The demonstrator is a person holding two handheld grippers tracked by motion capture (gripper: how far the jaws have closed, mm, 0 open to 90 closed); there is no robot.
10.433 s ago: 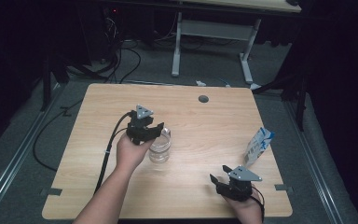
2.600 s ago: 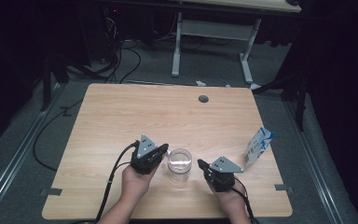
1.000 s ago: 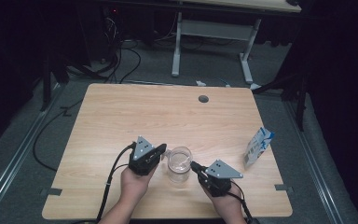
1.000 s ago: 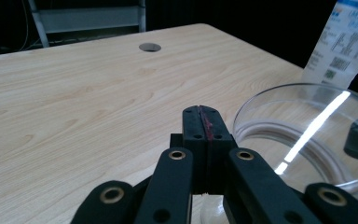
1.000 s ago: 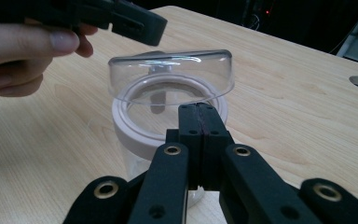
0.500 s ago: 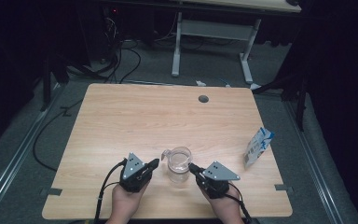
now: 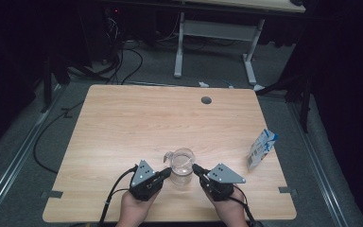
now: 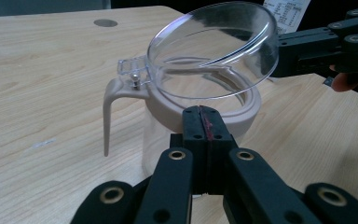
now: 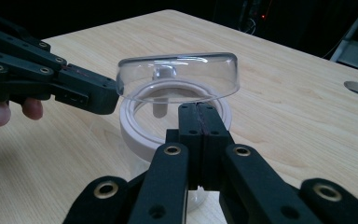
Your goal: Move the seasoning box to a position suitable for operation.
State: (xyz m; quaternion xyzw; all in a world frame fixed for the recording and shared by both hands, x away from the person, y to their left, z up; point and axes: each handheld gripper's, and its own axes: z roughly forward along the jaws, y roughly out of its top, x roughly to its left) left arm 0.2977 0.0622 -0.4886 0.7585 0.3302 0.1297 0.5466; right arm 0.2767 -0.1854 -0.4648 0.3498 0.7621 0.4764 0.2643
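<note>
Left gripper [image 7: 166, 173] at the near edge of the table [image 7: 123, 123], jaws pressed together with nothing between them, tip pointing at the left side of the jar [image 7: 181, 166], just beside its collar in the left gripper view; contact not clear. Right gripper [image 7: 197, 168] likewise pressed shut and empty, tip coming in from the opposite side, close against the raised lid [image 8: 214, 49]; in the left gripper view seen at the lid's far edge, touching or nearly so. In the right gripper view, left gripper's tip [image 9: 105, 95] at the lid's left edge, just above the collar. Both held in hands [image 7: 137, 210] entering from the bottom of the high view, cables trailing back. Between the two tips, the jar: clear walls, pale beige collar [image 8: 223, 116] round the mouth, a thin beige handle [image 8: 108, 116] curving down one side, a clear hinge tab with a small pin above the handle. Domed clear lid swung up on that hinge, tilted, mouth left open beneath. Inside, nothing to be made out through the glass. Standing upright near the table's front edge, about midway across. Farther right, well apart, a small white and blue carton [image 7: 262, 149] upright near the right edge. Toward the far edge, a round cable hole [image 7: 206, 100] in the wood.
</note>
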